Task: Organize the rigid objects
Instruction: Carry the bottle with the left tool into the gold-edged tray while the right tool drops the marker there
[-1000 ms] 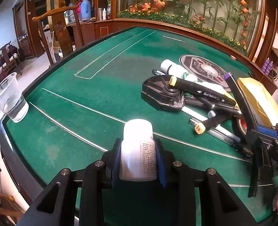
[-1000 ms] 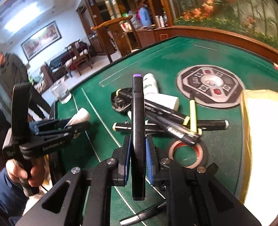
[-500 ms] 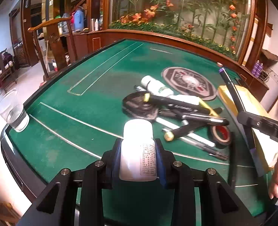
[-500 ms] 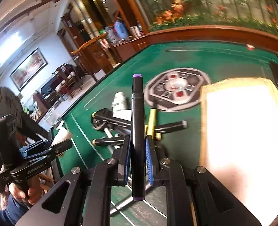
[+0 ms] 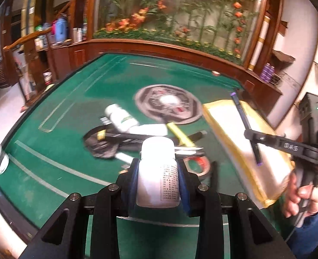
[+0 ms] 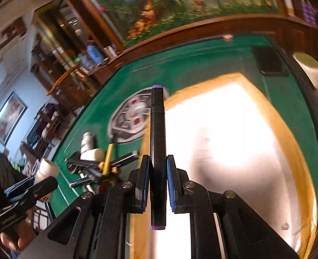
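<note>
1. Left wrist view: our left gripper has its fingers clamped on a white pill bottle, held upright above the near edge of the green table. We judge we are mid-carry, with the bottle yet to be placed. Ahead lies the unsorted heap: a second white bottle, markers, a yellow pen and a tape roll, overlapping one another. To the right sits the yellow-rimmed tray; its bright floor looks empty, though glare hides detail.

2. Right wrist view: our right gripper is closed on a black marker with purple ends, held lengthwise over the tray's near edge. No object shows inside the tray, but its floor is overexposed. We judge the next move calls for lowering the marker flat onto the tray floor and then easing the fingers apart, with the bottle following beside it.
</note>
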Demonstrator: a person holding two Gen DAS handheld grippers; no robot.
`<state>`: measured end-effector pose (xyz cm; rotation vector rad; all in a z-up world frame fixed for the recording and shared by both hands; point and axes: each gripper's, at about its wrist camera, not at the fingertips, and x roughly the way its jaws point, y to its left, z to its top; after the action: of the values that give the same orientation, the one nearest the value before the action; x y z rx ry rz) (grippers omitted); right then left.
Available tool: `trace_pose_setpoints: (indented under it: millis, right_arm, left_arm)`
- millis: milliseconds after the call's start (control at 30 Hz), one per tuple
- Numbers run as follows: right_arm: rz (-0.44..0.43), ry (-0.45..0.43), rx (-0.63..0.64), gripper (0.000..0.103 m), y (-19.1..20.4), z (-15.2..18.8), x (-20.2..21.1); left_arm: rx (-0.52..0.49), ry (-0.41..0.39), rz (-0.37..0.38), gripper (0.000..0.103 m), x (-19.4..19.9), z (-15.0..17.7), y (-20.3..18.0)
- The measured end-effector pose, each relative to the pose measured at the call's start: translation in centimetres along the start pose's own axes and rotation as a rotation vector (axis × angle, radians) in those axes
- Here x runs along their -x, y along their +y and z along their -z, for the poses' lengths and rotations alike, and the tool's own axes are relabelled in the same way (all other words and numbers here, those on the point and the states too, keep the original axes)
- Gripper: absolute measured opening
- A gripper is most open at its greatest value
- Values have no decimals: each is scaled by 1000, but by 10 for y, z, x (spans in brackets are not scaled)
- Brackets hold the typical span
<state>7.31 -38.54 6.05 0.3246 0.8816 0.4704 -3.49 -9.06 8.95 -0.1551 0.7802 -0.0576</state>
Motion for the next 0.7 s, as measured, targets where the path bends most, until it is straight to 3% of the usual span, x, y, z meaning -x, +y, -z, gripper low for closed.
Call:
trace_pose_setpoints:
  millis: [233,400,700]
  right_arm:
    - [124,4,-99,14,-44,-9,-2]
    - [156,50,-130,14,-60,-6,-12]
    - [173,67,-104,15,-52,-1,-14]
  left_arm:
    - [-83,34,133,35,-25,-32,-76]
    - [-116,102,221,35,-63,-42,-138]
    - [-122,251,207,34,-130,-26,-179]
